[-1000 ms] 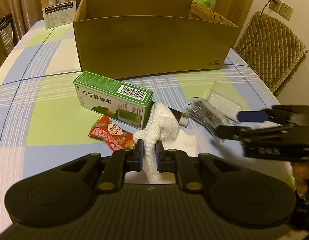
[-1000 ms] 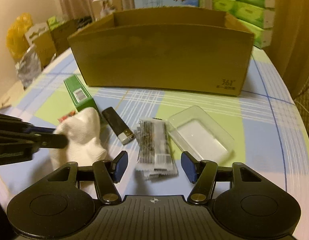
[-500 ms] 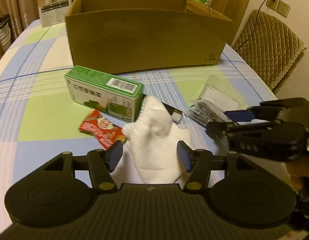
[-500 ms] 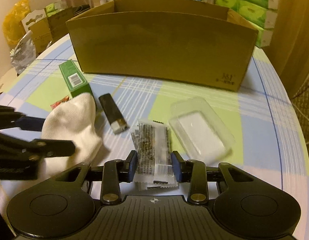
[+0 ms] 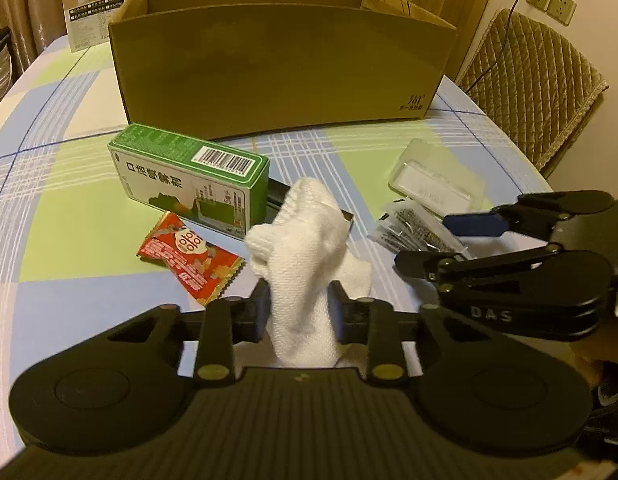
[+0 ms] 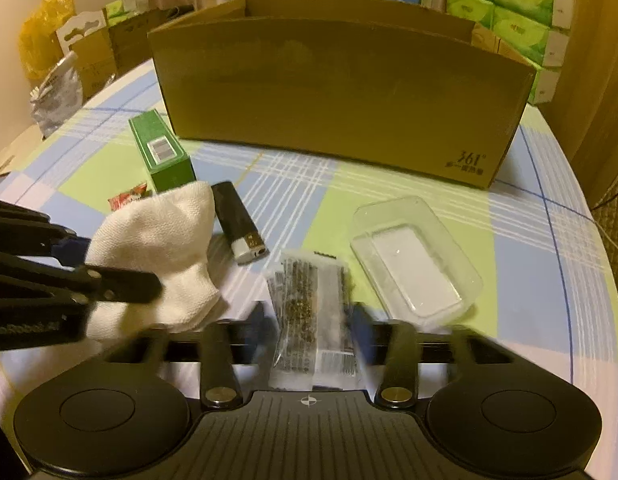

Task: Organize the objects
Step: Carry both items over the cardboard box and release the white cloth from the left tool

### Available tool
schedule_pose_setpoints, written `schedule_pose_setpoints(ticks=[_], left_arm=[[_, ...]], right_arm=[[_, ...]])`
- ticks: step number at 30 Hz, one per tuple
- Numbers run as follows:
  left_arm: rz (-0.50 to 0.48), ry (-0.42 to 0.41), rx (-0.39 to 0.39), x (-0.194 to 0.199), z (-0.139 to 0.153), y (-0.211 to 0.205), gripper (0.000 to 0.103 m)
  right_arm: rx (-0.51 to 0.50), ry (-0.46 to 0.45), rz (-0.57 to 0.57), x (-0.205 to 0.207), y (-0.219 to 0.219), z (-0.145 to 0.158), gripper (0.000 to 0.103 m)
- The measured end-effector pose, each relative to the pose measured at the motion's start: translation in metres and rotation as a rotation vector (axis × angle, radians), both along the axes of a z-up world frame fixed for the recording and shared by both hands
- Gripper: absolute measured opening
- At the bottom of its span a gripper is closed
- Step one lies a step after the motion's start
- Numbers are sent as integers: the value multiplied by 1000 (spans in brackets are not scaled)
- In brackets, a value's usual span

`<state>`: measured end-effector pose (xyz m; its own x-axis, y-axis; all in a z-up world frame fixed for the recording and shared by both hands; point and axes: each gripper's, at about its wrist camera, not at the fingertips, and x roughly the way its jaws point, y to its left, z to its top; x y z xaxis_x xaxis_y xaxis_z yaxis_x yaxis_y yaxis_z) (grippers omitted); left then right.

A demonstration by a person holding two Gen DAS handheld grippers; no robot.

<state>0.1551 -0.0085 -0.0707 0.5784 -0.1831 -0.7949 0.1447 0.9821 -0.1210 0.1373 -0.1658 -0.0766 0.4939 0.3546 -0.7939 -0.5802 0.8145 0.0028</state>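
Observation:
A white sock [image 5: 305,240] lies bunched on the checked tablecloth. My left gripper [image 5: 297,300] has the sock between its jaws, which are closing, and both pads press into the cloth. My right gripper [image 6: 309,316] is shut on a clear packet of dark bits [image 6: 309,292], blurred at the pads. In the left wrist view the right gripper [image 5: 437,242] reaches in from the right over that packet [image 5: 413,232]. A black lighter [image 6: 239,220] lies between the sock [image 6: 165,232] and the packet. An open cardboard box [image 5: 277,72] stands behind.
A green carton [image 5: 189,176] and a red sachet [image 5: 189,256] lie left of the sock. A clear plastic tray [image 6: 413,256] sits right of the packet. Tissue packs [image 6: 509,20] and cartons stand behind the box. A quilted chair [image 5: 529,88] is at the right.
The left jaws opened from shut, moved around the sock and closed on it. The right jaws narrowed from wide onto the packet. Both hands stayed nearly in place.

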Motion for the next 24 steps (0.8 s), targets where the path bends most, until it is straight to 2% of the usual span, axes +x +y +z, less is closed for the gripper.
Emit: schedule_pose_setpoints(ticks=[5,12,24], left_arm=[[4,11,-1,-3,3,1,22],[16,-7,-29,-18,21,2,22],[29,-89,-37,-35,81,2,22]], right_arm=[[6,5,-17,-10,-5,6,33],[61,15,-78,-30,-18,29,33],[123,-51,-98,-48,-18,85,33]])
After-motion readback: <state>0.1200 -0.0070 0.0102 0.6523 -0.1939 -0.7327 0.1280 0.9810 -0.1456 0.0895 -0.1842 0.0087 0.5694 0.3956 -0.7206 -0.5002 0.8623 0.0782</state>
